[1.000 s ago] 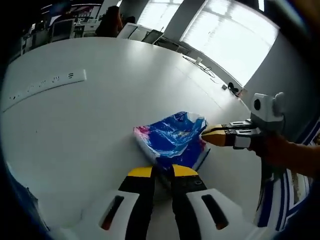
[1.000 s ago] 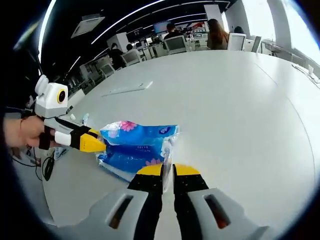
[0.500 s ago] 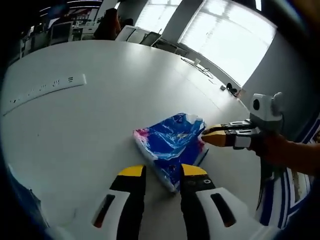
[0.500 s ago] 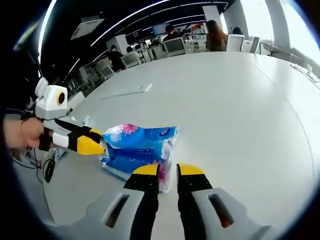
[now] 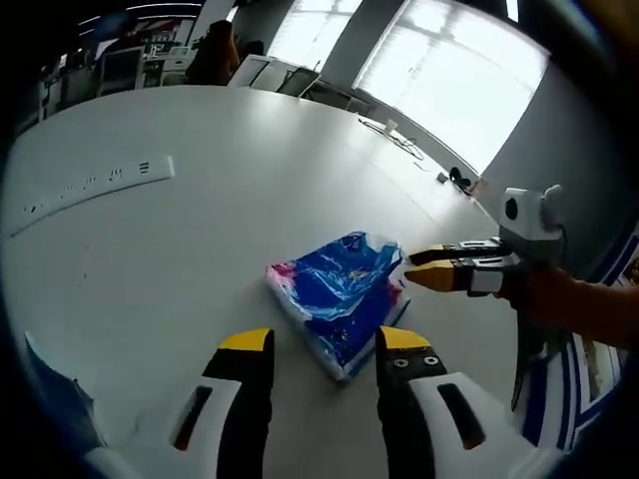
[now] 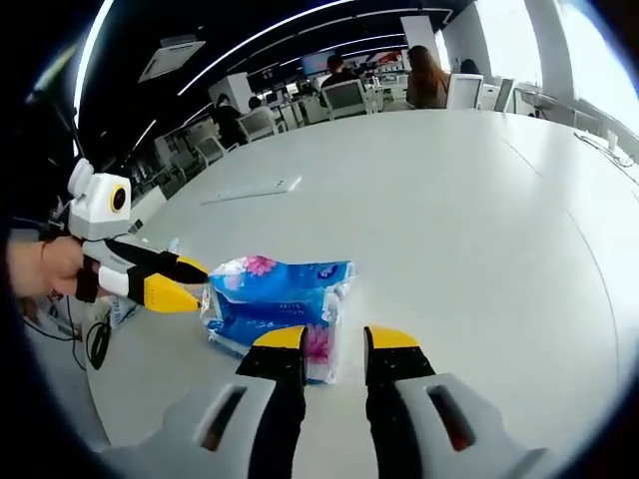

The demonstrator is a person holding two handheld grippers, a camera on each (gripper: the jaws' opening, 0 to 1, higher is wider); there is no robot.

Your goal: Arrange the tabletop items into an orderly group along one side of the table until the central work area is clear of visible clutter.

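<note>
Blue tissue pack [image 5: 339, 297] [image 6: 275, 302] lay flat on the white desk [image 5: 180, 230] [image 6: 459, 220], near its curved edge. Left gripper [image 5: 322, 347] [image 6: 190, 282] stood with jaws spread, gripping nothing, the pack's corner between the tips. Right gripper [image 6: 334, 342] [image 5: 424, 270] likewise parted and empty, tips at the pack's end, possibly touching. A pale strip [image 5: 85, 183] [image 6: 252, 187] lay well apart toward the far side.

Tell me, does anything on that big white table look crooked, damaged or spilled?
Nothing is spilled or broken. The blue tissue pack lies flat but askew on the white table, its plastic wrapper crinkled and puffed at one end. Both pairs of tongs, left and right, are open beside it, not gripping it.
</note>
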